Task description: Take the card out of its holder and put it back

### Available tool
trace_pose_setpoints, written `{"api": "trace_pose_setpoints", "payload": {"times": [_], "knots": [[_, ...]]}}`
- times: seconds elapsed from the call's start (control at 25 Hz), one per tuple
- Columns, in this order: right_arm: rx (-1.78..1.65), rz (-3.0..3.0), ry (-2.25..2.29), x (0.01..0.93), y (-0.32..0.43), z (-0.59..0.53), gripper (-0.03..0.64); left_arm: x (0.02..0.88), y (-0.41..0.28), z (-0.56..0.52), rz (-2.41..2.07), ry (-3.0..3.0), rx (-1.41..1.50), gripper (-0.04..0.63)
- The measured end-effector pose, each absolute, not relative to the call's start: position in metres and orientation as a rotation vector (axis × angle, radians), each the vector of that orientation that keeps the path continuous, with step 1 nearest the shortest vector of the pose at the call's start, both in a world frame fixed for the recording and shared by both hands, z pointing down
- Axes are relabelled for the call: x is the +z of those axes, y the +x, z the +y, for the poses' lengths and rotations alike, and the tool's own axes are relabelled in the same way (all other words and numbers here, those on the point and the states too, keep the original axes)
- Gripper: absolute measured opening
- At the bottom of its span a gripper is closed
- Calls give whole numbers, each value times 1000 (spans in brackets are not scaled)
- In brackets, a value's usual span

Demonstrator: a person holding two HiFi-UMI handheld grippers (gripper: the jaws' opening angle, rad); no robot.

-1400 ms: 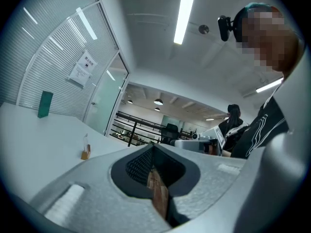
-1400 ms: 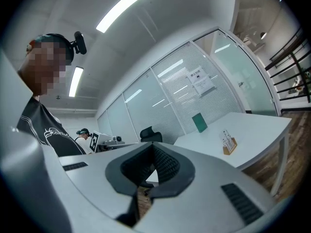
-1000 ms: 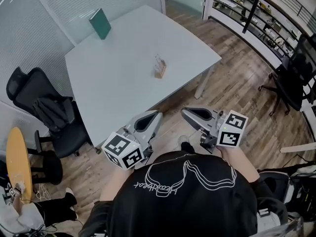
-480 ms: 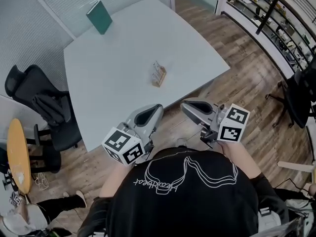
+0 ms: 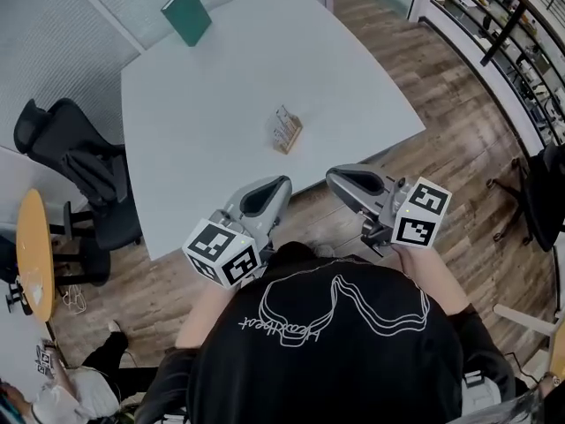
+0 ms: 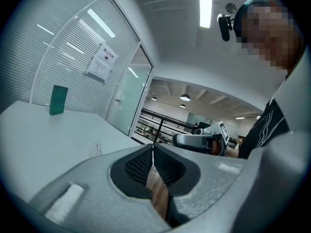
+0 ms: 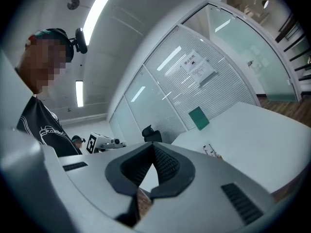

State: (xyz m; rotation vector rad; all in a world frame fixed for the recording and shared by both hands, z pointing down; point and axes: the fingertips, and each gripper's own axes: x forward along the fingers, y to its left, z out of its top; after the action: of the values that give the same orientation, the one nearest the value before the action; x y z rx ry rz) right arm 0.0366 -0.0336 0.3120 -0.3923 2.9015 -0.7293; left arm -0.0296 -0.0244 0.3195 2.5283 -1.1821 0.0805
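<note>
A small wooden card holder (image 5: 287, 132) with a pale card standing in it sits near the middle of the grey table (image 5: 221, 104). Both grippers hover at the table's near edge, short of the holder. My left gripper (image 5: 282, 183) is shut and holds nothing; its ribbed pads meet at the tip (image 6: 153, 147). My right gripper (image 5: 331, 176) is likewise shut and empty (image 7: 153, 145). The holder shows small, at the left in the left gripper view (image 6: 97, 149) and at the right in the right gripper view (image 7: 212, 151). Each gripper sees the other beside it.
A green book (image 5: 186, 14) stands upright at the table's far corner by the glass wall. A black office chair (image 5: 75, 179) is at the table's left, a round wooden stool top (image 5: 31, 268) beyond it. Shelving (image 5: 494, 25) and another chair (image 5: 543, 193) stand to the right.
Both grippers have moved forward together, from over the floor towards the table's near edge and the holder. Their jaws have stayed shut.
</note>
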Motion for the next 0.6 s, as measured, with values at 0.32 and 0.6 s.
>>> {"api": "trace_pose_setpoints", "payload": {"times": [0.32, 0.6], "knots": [[-796, 2900, -394, 333, 30, -59, 9, 344, -39, -52, -1190, 2475, 99, 15], [-858, 2894, -435, 347, 31, -84, 9, 363, -55, -85, -1232, 2411, 87, 17]]}}
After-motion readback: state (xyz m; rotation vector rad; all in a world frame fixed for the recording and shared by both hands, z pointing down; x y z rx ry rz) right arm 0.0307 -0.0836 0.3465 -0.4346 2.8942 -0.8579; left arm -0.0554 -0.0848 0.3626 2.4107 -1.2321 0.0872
